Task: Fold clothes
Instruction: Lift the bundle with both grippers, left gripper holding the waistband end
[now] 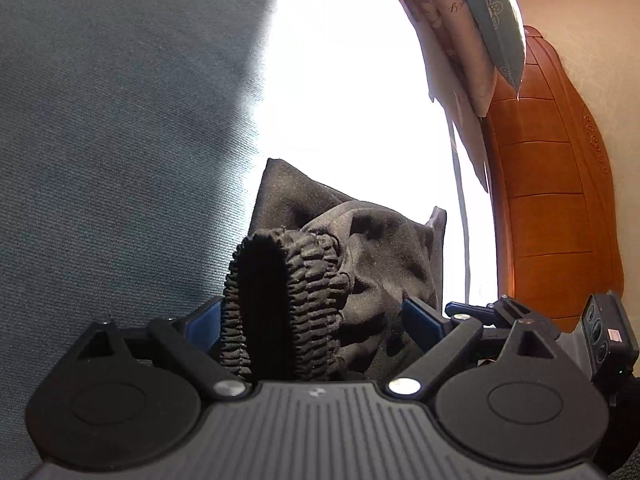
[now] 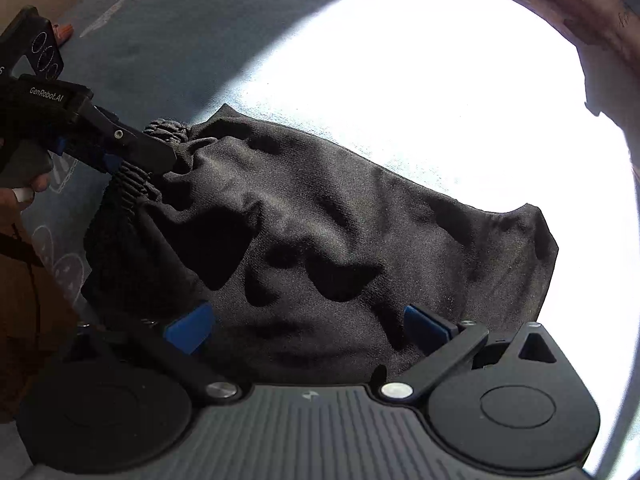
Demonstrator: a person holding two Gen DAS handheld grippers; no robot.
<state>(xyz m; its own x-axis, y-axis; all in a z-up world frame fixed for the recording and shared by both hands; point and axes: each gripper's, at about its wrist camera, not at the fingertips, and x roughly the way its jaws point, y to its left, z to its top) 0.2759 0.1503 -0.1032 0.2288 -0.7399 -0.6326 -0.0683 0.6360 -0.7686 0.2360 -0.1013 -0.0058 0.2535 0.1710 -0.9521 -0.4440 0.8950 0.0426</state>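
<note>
We see the crumpled black fabric garment (image 2: 320,248) lying on the blue-grey bedsheet (image 2: 168,48). Only the right view shows our left gripper (image 2: 160,160) clamped on its ribbed waistband (image 1: 280,304); our right gripper (image 2: 308,328) hovers above it, fingers spread. Only the left view shows the orange wooden headboard (image 1: 552,208) beyond the garment.

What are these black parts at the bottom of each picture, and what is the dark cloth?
No robot is here. A person holds two hand tools, each with a camera looking forward along its jaws. The ribbed black base low in each picture is the tool itself.

One picture comes from the left gripper. Its blue pads sit on either side of the gathered elastic waistband of a black garment; whether they pinch it, I cannot tell.

The other comes from the right gripper, jaws open, low over the garment. There the left gripper appears again from outside, at the waistband.

The garment lies on a blue bedsheet, partly glaring in sunlight.
</note>
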